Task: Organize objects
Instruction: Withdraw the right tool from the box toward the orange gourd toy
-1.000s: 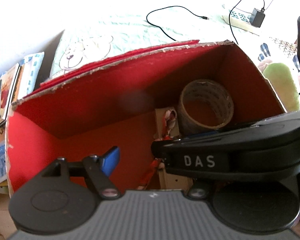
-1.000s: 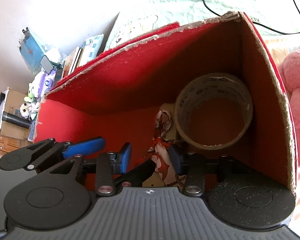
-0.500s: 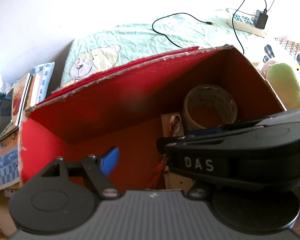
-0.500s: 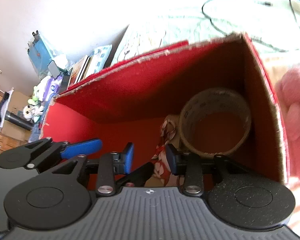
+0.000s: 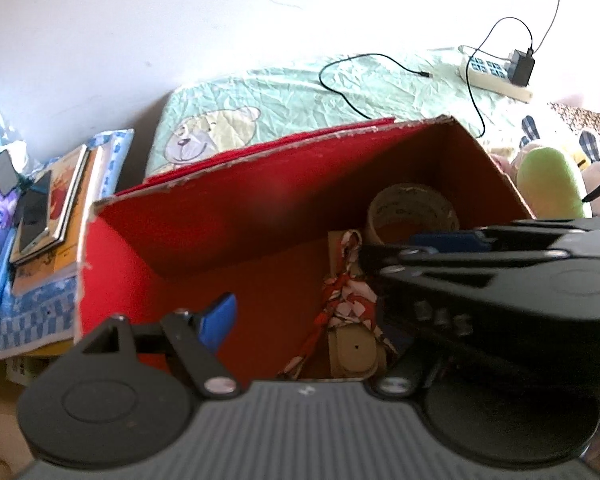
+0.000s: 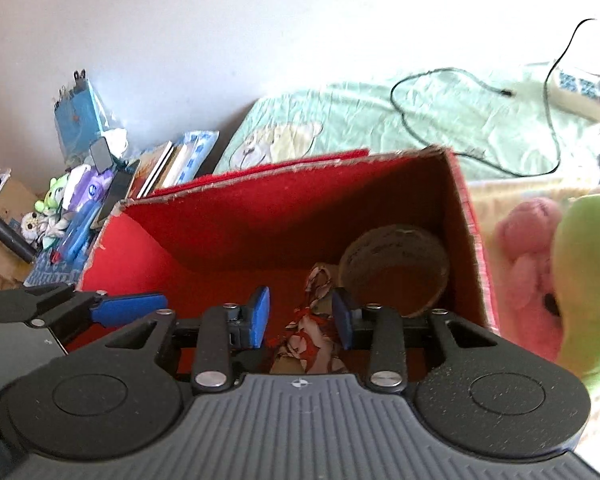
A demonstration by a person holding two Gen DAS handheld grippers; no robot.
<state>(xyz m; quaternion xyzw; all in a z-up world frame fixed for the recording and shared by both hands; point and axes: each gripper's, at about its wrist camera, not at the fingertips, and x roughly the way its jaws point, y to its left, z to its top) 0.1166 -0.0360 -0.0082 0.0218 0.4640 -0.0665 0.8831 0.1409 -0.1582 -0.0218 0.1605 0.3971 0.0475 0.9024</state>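
An open red box (image 5: pixel 240 208) (image 6: pixel 300 200) stands on the bed. In its right corner lies a roll of brown tape (image 5: pixel 414 216) (image 6: pixel 396 268). Beside the roll sits a beige item wrapped in red-and-white patterned cloth (image 5: pixel 348 296) (image 6: pixel 312 332). My right gripper (image 6: pixel 302 316) is open above the box, and the cloth item lies below the gap, untouched. My left gripper (image 5: pixel 304 312) is open with nothing in it. Only its left blue finger (image 5: pixel 218 318) shows. The right gripper's black body (image 5: pixel 500 280) hides its other finger.
The box rests on a pale green sheet with a bear print (image 5: pixel 220 136). A black cable (image 5: pixel 348 96) and a power strip (image 5: pixel 496 76) lie behind it. Green (image 5: pixel 548 184) and pink (image 6: pixel 528 256) plush toys crowd the right. Stacked books (image 5: pixel 56 216) lie left.
Both grippers have drawn back and up from the box, so it looks smaller and more of the bed shows. The cloth item stays on the box floor.
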